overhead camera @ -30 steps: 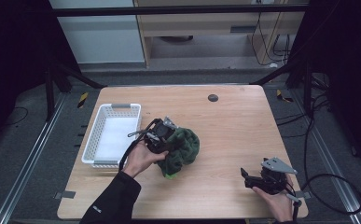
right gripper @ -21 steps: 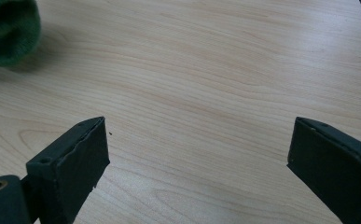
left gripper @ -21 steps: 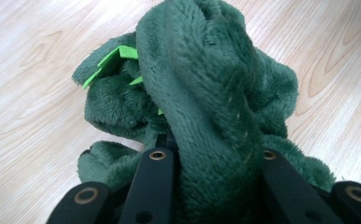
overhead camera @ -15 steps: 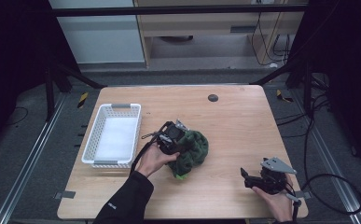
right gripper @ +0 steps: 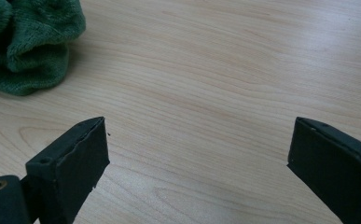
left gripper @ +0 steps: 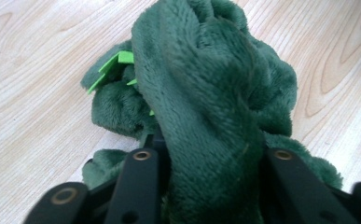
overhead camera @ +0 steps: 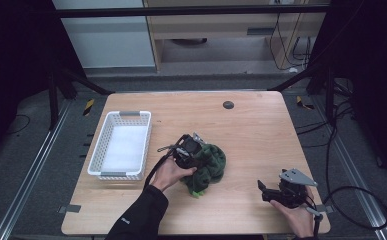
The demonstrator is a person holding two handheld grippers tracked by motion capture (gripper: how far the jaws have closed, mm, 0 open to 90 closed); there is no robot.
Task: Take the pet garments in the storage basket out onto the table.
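High view: wooden table (overhead camera: 261,130) is sitting in a dark workspace, with the person's two forearms coming in from the bottom edge.
Left gripper (overhead camera: 197,152): it's sitting near the middle of the table, pushed right into the green plush cloth (overhead camera: 208,165). The left hand (overhead camera: 170,172) is wrapping around its back end.
Left jaws: in the left gripper view a thick fold of the cloth (left gripper: 206,107) is filling the gap between them, so they're clamping down on it, part closed with fabric bunching up in between.
Cloth: dark green and fuzzy, lying crumpled in a heap just right of centre on the table. Some bright green flat bits (left gripper: 115,65) are poking out of the folds, can't tell what they are.
Right gripper (overhead camera: 267,191): it's hanging out near the table's front right corner, well apart from the cloth, held in the right hand (overhead camera: 298,215).
Right jaws: gaping wide with nothing in them, just bare wood (right gripper: 206,116) showing between them. The cloth's edge (right gripper: 29,42) is peeking in at the top left of the right gripper view.
Basket (overhead camera: 95,155): white plastic, sitting on the left side of the table, near the left hand but not touching it.
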